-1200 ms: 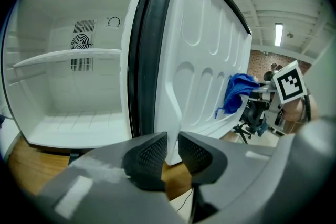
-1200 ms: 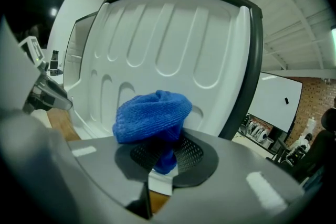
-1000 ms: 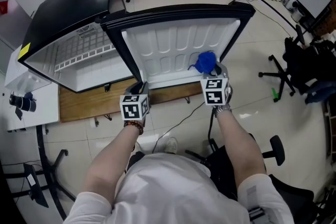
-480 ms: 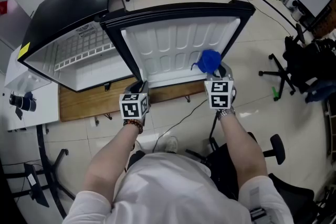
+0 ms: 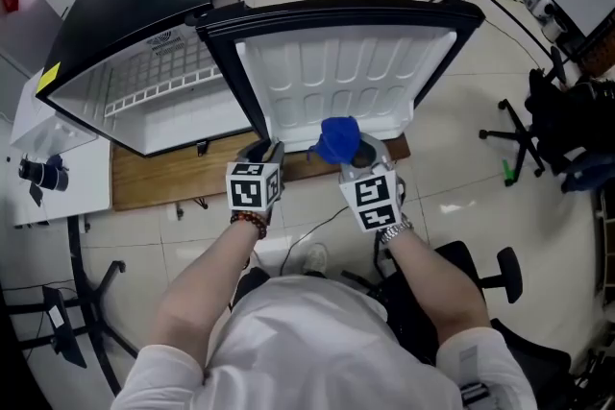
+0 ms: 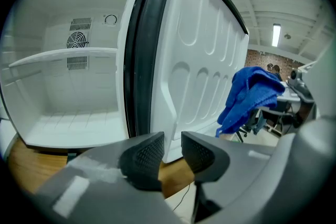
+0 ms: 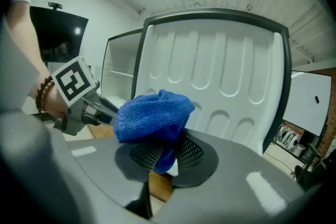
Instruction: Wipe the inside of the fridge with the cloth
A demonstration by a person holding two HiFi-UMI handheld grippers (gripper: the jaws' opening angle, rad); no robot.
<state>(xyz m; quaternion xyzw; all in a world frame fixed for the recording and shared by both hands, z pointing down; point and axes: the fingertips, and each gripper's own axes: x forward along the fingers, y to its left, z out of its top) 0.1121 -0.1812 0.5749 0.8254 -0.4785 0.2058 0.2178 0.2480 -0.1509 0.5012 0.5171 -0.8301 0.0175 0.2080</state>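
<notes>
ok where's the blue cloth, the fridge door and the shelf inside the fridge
blue cloth (image 5: 338,139), head view, middle of the bunched fabric.
fridge door (image 5: 346,72), head view, its white moulded inner liner.
fridge shelf (image 6: 63,55), left gripper view, its white front edge.

White short-sleeved T-shirt (image 5: 317,341). Dark beaded bracelet (image 5: 248,223) left wrist, metal wristband (image 5: 389,229) right. Left gripper (image 6: 172,152), right gripper (image 7: 167,155): grey plastic, black textured pads (image 6: 144,157), black-white marker cubes (image 5: 253,186).
</notes>
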